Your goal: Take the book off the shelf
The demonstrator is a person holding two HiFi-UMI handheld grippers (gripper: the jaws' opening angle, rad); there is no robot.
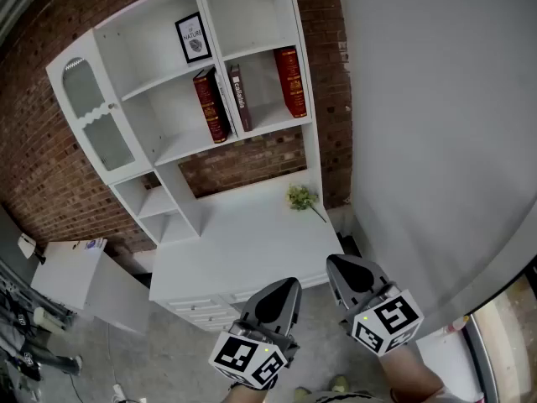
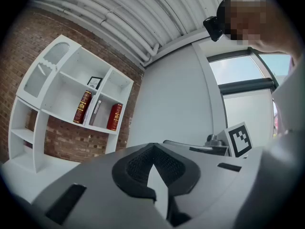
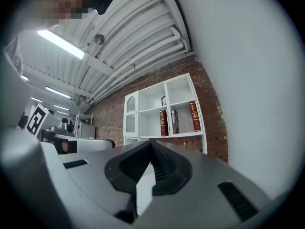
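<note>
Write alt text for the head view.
White shelf on a brick wall holds a left red book, grey book, right red book and framed print. Below, the left tool and right tool are shut and empty.

The left gripper and the right gripper each have a smooth, pale grey shell that tapers to a point. Black ribbed pads sit in a teardrop-shaped recess on each. At the rear, the left cube and the right cube are white with black square markers and a small green light, and a black camera is worn on the person's head.
</note>
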